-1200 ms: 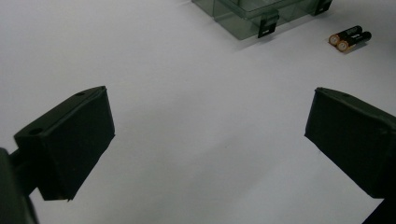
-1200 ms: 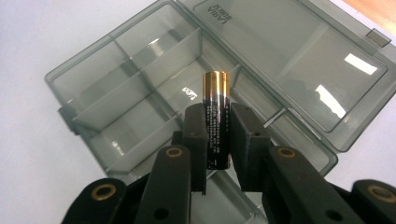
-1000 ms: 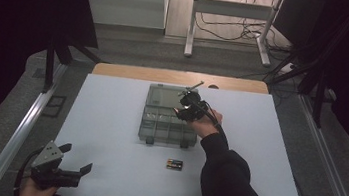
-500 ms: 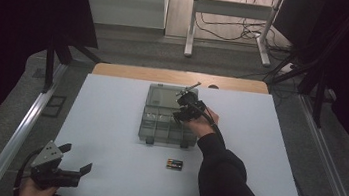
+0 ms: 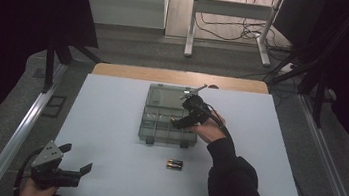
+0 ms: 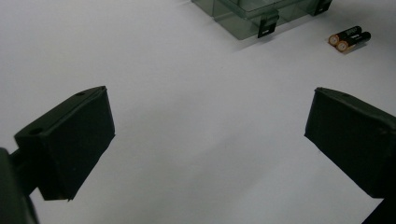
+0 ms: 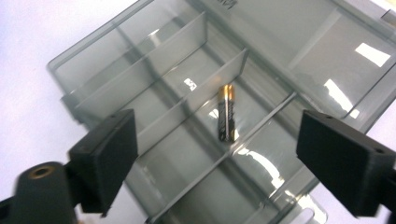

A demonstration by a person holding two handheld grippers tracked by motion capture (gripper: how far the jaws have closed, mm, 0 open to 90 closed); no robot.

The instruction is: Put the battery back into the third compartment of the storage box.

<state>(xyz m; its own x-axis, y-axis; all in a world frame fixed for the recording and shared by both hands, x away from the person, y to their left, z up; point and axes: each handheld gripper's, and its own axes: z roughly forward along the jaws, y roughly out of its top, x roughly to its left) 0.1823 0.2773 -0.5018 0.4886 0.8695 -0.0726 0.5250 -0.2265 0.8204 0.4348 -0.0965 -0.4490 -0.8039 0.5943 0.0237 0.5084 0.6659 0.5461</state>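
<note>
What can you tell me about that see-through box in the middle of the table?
The box looks like smoky transparent plastic. Its lid lies open and flat on the far side. Thin walls split it into compartments, and one battery lies in one of them. Two dark latches sit on its near edge. It rests on the white table. The right gripper hovers over it, jaws apart, having just been opening.

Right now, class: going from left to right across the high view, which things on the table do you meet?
left gripper → clear compartment box → two batteries → right gripper
</note>
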